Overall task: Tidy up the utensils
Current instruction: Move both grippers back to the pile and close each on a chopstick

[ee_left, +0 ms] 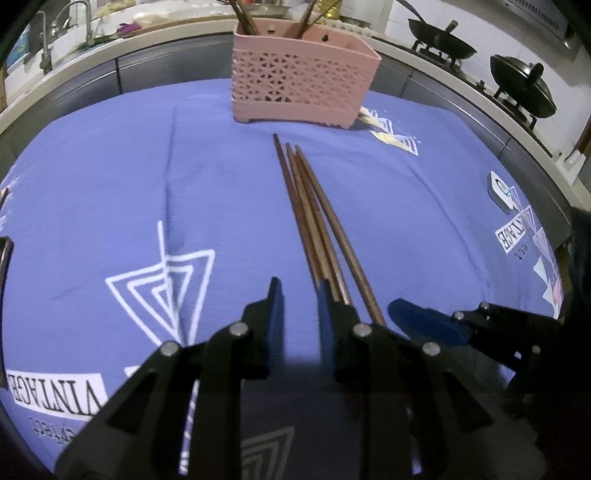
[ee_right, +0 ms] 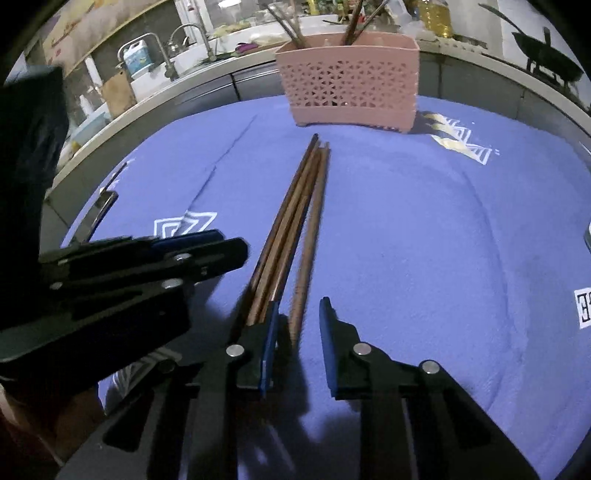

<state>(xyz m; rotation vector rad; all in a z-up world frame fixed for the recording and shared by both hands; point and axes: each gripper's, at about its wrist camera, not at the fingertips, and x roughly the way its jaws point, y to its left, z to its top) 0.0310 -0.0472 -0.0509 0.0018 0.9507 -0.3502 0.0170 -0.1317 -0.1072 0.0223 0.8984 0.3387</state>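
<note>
Right tongs (ee_right: 297, 317) astride one chopstick (ee_right: 306, 258), seemingly untouched

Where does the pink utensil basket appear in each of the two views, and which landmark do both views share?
Left wrist view: the pink utensil basket stands at top centre, on the far edge of the blue cloth.
Right wrist view: the basket stands at top, slightly right of centre.
Shared landmark: the loose chopsticks lying on the cloth, pointing toward the basket.

Pretty clearly a home kitchen. Sink faucets (ee_left: 83, 22) upper left, woks on a gas stove (ee_left: 441, 42) upper right.
</note>
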